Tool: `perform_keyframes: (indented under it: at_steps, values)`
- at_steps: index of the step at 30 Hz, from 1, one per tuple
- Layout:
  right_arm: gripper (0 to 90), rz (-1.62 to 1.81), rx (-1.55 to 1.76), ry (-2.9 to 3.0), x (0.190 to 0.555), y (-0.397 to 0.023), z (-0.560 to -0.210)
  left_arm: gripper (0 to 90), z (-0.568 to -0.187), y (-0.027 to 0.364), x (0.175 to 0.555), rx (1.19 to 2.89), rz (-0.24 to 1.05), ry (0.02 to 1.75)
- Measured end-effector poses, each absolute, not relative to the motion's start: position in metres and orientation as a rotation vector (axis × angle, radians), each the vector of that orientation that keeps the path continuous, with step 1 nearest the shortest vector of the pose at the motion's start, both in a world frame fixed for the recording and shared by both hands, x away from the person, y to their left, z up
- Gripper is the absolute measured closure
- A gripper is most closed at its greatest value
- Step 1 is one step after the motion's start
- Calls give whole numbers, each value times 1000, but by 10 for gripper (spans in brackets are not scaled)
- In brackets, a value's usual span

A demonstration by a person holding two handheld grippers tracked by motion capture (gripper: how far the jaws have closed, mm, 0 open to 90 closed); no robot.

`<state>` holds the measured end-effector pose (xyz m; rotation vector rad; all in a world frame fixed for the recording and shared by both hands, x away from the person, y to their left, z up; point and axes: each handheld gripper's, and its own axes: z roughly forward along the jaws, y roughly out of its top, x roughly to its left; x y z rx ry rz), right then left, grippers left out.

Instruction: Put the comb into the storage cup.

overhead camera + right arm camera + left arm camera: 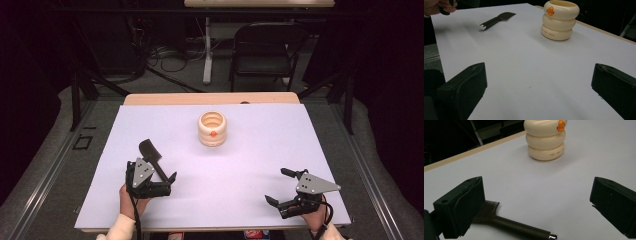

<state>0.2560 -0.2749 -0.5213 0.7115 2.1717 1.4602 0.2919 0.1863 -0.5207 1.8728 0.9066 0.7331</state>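
A cream cup (212, 129), shaped like three stacked rings with a small orange mark on its top ring, stands upright near the far middle of the white table (260, 150). Seen from above, its mouth is open, but what lies inside cannot be made out. A dark brush (153, 159) with a flat toothed head and a long handle lies flat on the table, down and to the left of the cup and well apart from it.

The left tongs (152, 181) rest at the near left of the table, jaws spread wide and gripping nothing, with the brush handle running between them. The right tongs (276, 186) sit at the near right, likewise spread and empty, well apart from both brush and cup.

The left gripper view shows the fine teeth of the brush head beside one jaw, the silver cap on the handle's end and small lettering on the cup's lowest ring. The right gripper view shows the brush from the far side, with the person's left hand (439, 6) at the upper corner. Beyond the table, the high view takes in a folding chair (265, 47) and cables (170, 57) on the floor.
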Motion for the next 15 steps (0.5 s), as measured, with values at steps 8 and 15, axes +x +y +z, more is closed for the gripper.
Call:
perform_keyframes:
  at_steps: [8,15]
  values:
    - [0,1463,716,2174,257,-274,-522,1,-524,180,301,1906,711,924]
    - [0,1460,709,2177,256,-274,-521,91,-527,173,306,1950,688,913]
